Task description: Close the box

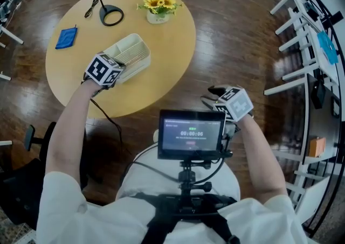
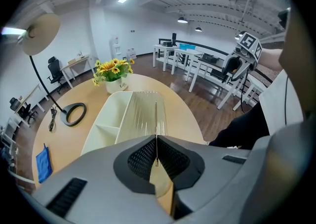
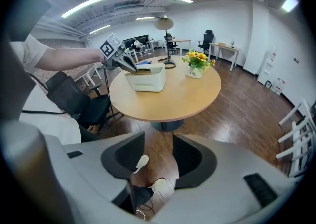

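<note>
A cream box [image 1: 131, 53] with open compartments lies on the round wooden table [image 1: 167, 60]. Its clear ribbed lid [image 2: 144, 114] stands raised on edge over the box's right side. My left gripper [image 1: 121, 70] is shut on the lid's near edge, which runs thin and edge-on between the jaws of the left gripper [image 2: 157, 153]. The box [image 3: 146, 78] shows side-on in the right gripper view, with the left gripper [image 3: 129, 65] at its near end. My right gripper [image 1: 214, 95] is open and holds nothing, off the table and over the floor; below the right gripper [image 3: 158, 156] are the person's shoes.
A desk lamp with a ring base [image 1: 112, 16], a vase of yellow flowers [image 1: 158, 6] and a blue cloth [image 1: 67, 37] share the table. A chest-mounted screen [image 1: 191, 134] sits in front of me. White desks [image 1: 302, 33] stand at the right, a black chair [image 1: 28, 135] at the left.
</note>
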A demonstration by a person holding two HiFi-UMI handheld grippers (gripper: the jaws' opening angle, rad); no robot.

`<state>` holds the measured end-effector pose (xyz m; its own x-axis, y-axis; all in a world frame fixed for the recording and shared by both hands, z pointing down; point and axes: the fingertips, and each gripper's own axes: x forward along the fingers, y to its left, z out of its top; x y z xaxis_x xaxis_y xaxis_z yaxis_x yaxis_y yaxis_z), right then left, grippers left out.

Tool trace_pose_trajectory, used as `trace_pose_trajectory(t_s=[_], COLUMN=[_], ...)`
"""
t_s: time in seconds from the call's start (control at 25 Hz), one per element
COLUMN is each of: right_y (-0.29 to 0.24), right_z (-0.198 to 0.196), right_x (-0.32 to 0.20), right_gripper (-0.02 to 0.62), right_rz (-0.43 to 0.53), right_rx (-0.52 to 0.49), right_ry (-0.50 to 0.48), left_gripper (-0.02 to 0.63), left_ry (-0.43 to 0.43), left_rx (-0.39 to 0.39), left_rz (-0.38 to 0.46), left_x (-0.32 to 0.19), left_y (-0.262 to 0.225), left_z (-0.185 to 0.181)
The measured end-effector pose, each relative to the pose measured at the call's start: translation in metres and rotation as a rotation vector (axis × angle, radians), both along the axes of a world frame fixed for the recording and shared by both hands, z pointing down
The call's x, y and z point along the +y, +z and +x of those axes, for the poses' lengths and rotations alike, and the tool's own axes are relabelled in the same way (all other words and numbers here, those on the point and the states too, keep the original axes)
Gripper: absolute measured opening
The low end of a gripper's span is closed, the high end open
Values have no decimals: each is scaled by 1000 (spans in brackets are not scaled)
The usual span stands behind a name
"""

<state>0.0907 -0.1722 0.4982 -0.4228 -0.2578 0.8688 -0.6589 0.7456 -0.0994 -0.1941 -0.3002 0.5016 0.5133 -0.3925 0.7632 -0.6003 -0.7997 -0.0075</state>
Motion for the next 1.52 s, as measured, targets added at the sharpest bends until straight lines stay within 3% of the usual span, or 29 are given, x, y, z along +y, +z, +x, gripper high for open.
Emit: trace_pose_trajectory(t_s=[0.64,0.96,1.52], right_y=[6,5,7], right_z=[0,-1,-1], right_x=[8,10,14], right_gripper=[187,187,187], right_rz=[-17,-17,-12], right_rx=[5,8,-3], right_ry=[7,8,0], left_gripper=[8,12,23], left_ry=[34,70,43], left_rx=[38,-11,-12], left_rz=[32,73,88], left_x=[-3,1,3], left_y=[-2,0,3], left_z=[-1,-3,-1])
